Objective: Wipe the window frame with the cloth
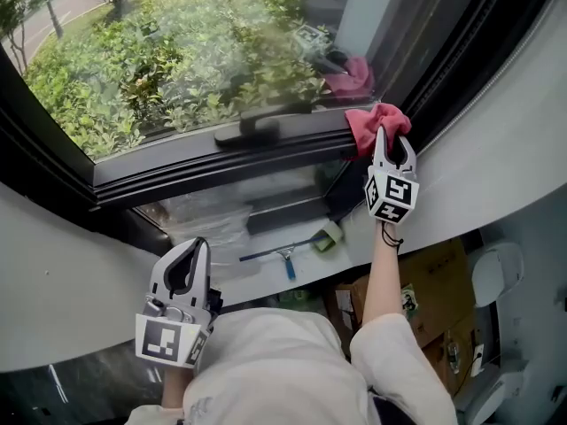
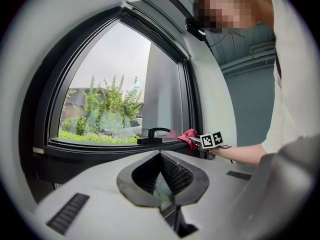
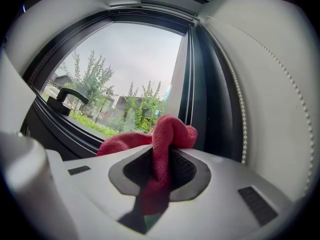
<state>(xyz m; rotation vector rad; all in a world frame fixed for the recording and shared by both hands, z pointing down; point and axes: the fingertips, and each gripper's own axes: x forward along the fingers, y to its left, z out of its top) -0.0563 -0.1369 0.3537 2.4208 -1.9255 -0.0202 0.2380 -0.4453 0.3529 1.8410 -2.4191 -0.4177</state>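
While the person is standing at the window, the white two-jaw left gripper (image 1: 197, 244) is hanging at lower left of the head view. It is well apart from the glass and over a pale trouser leg. In the left gripper view its jaws (image 2: 160, 153) are meeting at the tips with nothing clamped between them.

Green shrubs (image 1: 168, 60) are filling the pane at upper left. The black metal window frame (image 1: 204, 168) is running as a slanted rail across the middle of the head view. A black lever handle (image 1: 257, 127) is sitting on that rail near centre, and it is showing small at left in the right gripper view (image 3: 67, 100).

Below the rail, a blue-handled squeegee (image 1: 285, 257) is lying on a pale ledge, centre frame.

Right of centre, the red terry cloth (image 1: 374, 120) is bunching against the right end of the lower rail, touching it at the corner where the frame's upright starts. A faint red reflection (image 1: 353, 80) is showing in the glass just above it.

The white two-jaw right gripper (image 1: 391, 140) is pointing up at that corner, its jaws clenching a fold of the cloth. In the right gripper view the cloth (image 3: 168, 133) is rising between the dark pads of the gripper (image 3: 161, 156) and spilling left toward the rail.

A bare forearm (image 1: 383, 277) and white sleeve (image 1: 403, 357) are trailing down from the gripper. A white bead cord (image 3: 241, 109) is hanging at right in the right gripper view. A brown cardboard box (image 1: 438, 289) is sitting at lower right of the head view.
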